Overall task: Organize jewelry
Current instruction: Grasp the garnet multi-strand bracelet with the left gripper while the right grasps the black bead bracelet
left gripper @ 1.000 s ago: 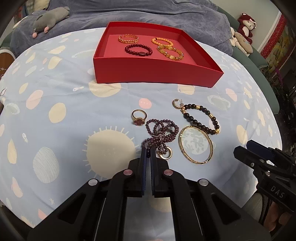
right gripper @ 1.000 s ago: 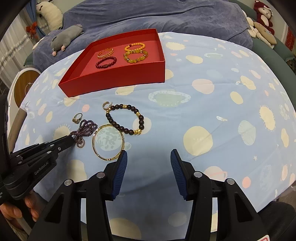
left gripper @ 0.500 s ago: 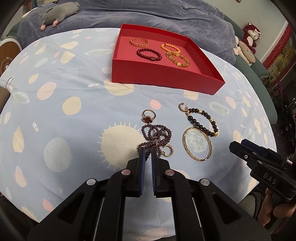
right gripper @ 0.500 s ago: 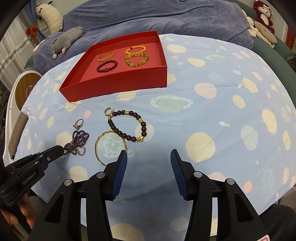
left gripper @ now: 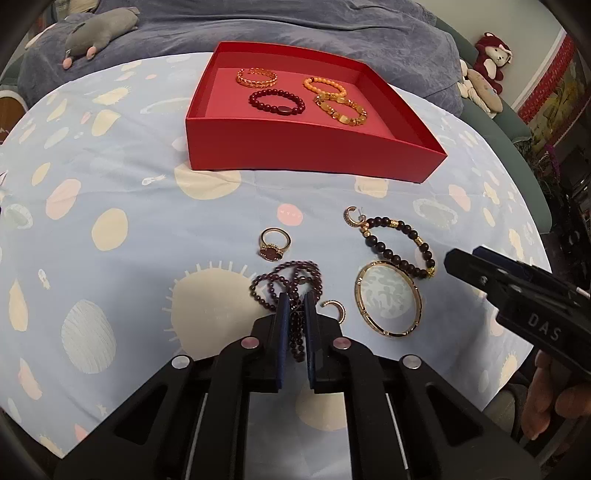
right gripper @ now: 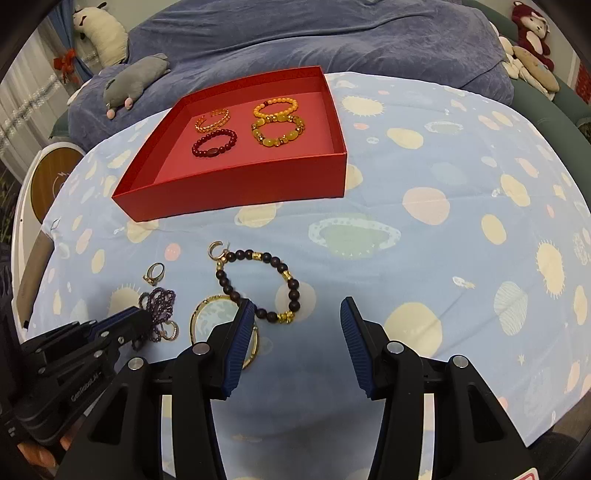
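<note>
The left gripper (left gripper: 295, 306) jaws are closing on the purple bead necklace (left gripper: 286, 282) between them, while the right gripper (right gripper: 297, 314) jaws stand spread, empty.

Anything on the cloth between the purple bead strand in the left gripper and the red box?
Only the gold ring, lying just beyond the purple bead strand held in the closing left gripper. Past it the cloth is bare up to the red box.

You are working in a home, most likely a bedroom or living room: a table under a pale blue planet-print cloth (right gripper: 443, 155), a rumpled blue blanket (right gripper: 314, 40) behind it, a grey plush animal (left gripper: 99, 33) and a red teddy (left gripper: 493, 55) lying about, and what may be a curtain (right gripper: 22, 96) at the blurred edge.
</note>
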Action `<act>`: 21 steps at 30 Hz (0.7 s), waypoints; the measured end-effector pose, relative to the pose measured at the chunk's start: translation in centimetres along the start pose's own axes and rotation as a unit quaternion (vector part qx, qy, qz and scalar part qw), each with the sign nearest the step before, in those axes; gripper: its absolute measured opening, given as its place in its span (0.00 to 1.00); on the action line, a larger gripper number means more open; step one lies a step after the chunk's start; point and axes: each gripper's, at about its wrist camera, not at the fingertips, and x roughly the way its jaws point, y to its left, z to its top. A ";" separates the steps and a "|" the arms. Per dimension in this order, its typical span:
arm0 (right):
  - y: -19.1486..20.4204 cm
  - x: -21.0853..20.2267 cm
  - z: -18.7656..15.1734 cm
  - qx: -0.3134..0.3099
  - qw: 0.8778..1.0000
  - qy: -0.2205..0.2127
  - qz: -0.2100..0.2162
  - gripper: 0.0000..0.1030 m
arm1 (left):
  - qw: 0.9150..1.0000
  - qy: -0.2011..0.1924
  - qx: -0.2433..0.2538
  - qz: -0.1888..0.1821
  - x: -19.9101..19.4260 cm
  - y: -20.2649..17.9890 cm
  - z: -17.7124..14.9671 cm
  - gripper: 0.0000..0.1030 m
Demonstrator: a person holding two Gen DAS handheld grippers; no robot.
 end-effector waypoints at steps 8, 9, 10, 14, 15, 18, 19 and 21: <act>0.4 2.9 0.9 -0.009 1.000 0.027 0.003 0.26 | 1.000 0.002 -0.013 -0.011 -0.5 0.2 0.0 0.00; 0.5 3.2 0.9 -0.010 0.999 0.031 0.004 0.21 | 1.000 0.002 -0.013 -0.011 -0.5 0.3 0.0 0.00; 0.5 3.5 0.8 -0.011 0.999 0.034 0.005 0.19 | 1.000 0.003 -0.015 -0.013 -0.5 0.3 0.0 0.00; 0.7 3.5 0.5 -0.020 0.999 0.029 -0.001 0.07 | 1.000 0.003 -0.022 -0.016 -0.6 0.6 -0.1 0.00; 0.6 3.5 0.5 -0.019 0.999 0.029 0.001 0.08 | 1.000 0.004 -0.023 -0.018 -0.7 0.7 -0.1 0.00; 0.2 3.0 0.3 -0.010 1.000 0.026 0.006 0.07 | 0.999 0.003 -0.028 -0.021 -1.0 0.8 -0.3 0.00; 0.0 2.7 0.2 -0.005 1.000 0.024 0.010 0.07 | 0.999 0.002 -0.028 -0.022 -1.2 0.8 -0.4 0.00; -0.3 2.1 0.0 0.003 1.000 0.020 0.015 0.07 | 0.999 0.002 -0.030 -0.025 -1.5 0.7 -0.5 0.01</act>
